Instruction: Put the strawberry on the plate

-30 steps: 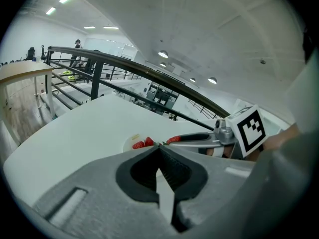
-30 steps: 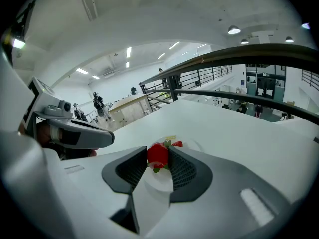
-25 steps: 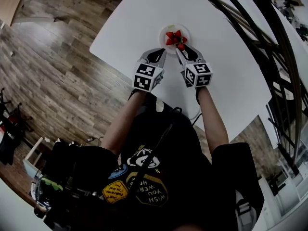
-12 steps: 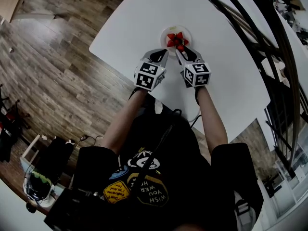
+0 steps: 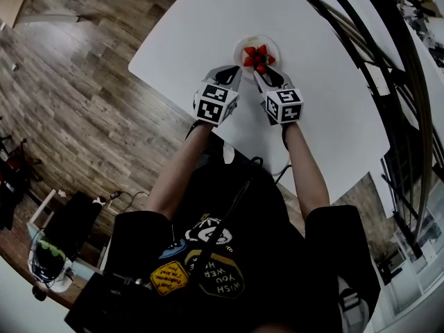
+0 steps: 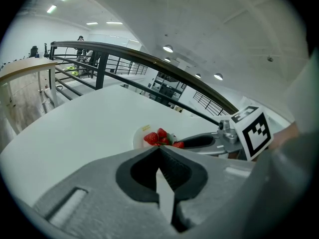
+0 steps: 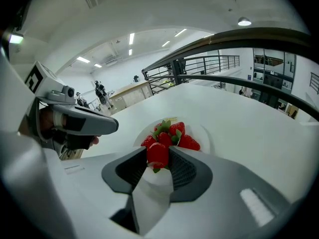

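A small white plate (image 5: 240,47) sits on the white table (image 5: 194,33) with several red strawberries (image 5: 257,55) piled on it. My right gripper (image 7: 158,156) is shut on one more strawberry (image 7: 158,155), held at the plate's near rim (image 7: 207,139), just short of the pile (image 7: 174,133). In the head view this gripper (image 5: 262,73) reaches the plate's near edge. My left gripper (image 6: 159,148) is shut with nothing in it, its tips together, hovering beside the plate (image 6: 138,136) to the left of the right gripper (image 6: 199,142).
The table's near edge runs just behind both grippers, with wooden floor (image 5: 76,96) below to the left. A dark railing (image 5: 361,68) curves along the table's right side. The person's arms and dark shirt (image 5: 229,248) fill the lower part of the head view.
Both grippers have edged slightly forward toward the plate; the left one moved a little more. The strawberry stays in the right gripper.
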